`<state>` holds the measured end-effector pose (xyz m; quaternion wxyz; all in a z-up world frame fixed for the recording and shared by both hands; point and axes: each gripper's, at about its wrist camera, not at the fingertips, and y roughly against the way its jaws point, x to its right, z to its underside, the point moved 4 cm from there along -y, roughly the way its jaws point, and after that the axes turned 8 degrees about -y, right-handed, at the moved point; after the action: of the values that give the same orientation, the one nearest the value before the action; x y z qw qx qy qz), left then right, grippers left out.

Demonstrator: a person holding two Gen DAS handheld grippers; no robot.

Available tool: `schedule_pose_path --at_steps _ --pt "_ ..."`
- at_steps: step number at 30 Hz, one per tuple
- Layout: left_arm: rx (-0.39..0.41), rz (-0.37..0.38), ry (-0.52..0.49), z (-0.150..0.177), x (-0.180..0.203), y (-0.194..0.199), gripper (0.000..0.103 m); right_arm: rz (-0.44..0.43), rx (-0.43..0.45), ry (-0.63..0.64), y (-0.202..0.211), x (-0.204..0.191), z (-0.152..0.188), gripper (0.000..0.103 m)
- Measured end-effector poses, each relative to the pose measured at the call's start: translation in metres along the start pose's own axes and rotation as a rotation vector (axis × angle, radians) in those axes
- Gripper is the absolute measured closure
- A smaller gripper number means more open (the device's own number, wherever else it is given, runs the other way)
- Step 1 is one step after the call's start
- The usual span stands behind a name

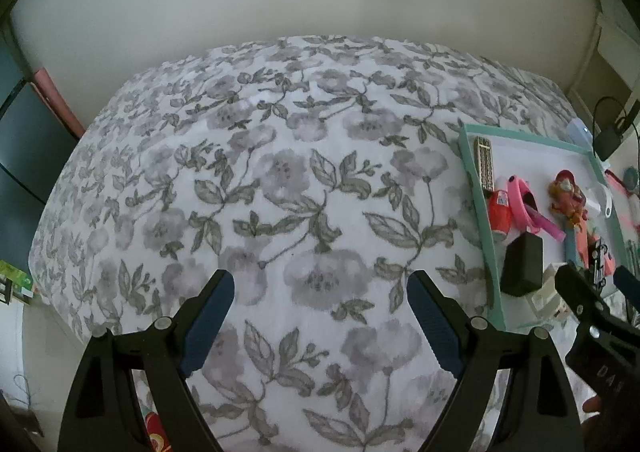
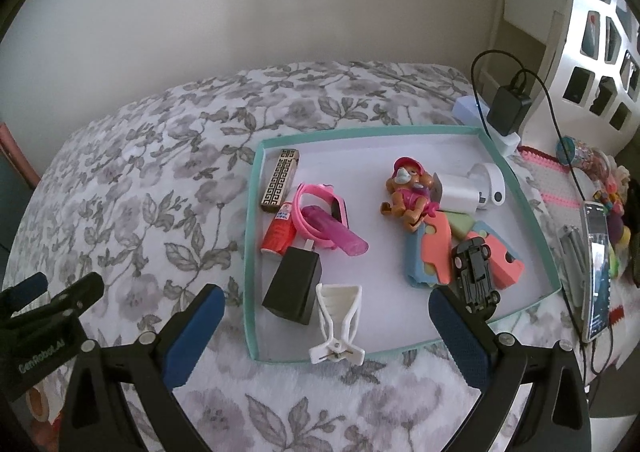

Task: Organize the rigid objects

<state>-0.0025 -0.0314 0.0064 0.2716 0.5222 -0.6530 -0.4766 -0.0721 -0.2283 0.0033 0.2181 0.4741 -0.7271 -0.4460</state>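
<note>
A shallow teal-rimmed tray point(image 2: 256, 252) with a white floor lies on the floral bedspread point(image 2: 152, 188). In it lie a black charger point(image 2: 294, 284), a white clip point(image 2: 338, 324), a black toy car point(image 2: 476, 272), a pink watch point(image 2: 320, 212), a red tube point(image 2: 278, 232), a patterned gold bar point(image 2: 280, 178), a toy figure point(image 2: 412, 192), a white device point(image 2: 472, 188) and coral and blue pieces point(image 2: 436, 252). My right gripper point(image 2: 326, 324) is open and empty, over the tray's near edge. My left gripper point(image 1: 320, 312) is open and empty over bare bedspread, left of the tray point(image 1: 474, 188).
A phone point(image 2: 598, 268) and small colourful items lie right of the tray on a pink knitted mat point(image 2: 540, 168). A black adapter point(image 2: 508, 108) with cable sits behind the tray. A white shelf unit point(image 2: 592, 32) stands at the right. A wall runs behind the bed.
</note>
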Motion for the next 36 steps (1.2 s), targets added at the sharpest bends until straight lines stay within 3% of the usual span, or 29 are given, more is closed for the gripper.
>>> schedule_pose_path --at_steps 22,36 --pt "-0.023 0.019 0.067 0.009 -0.015 -0.002 0.014 -0.003 0.006 0.017 0.003 -0.004 0.000 0.000" --pt "-0.041 0.019 0.045 0.008 -0.011 -0.008 0.014 0.000 0.012 0.026 0.002 -0.003 -0.002 0.000"
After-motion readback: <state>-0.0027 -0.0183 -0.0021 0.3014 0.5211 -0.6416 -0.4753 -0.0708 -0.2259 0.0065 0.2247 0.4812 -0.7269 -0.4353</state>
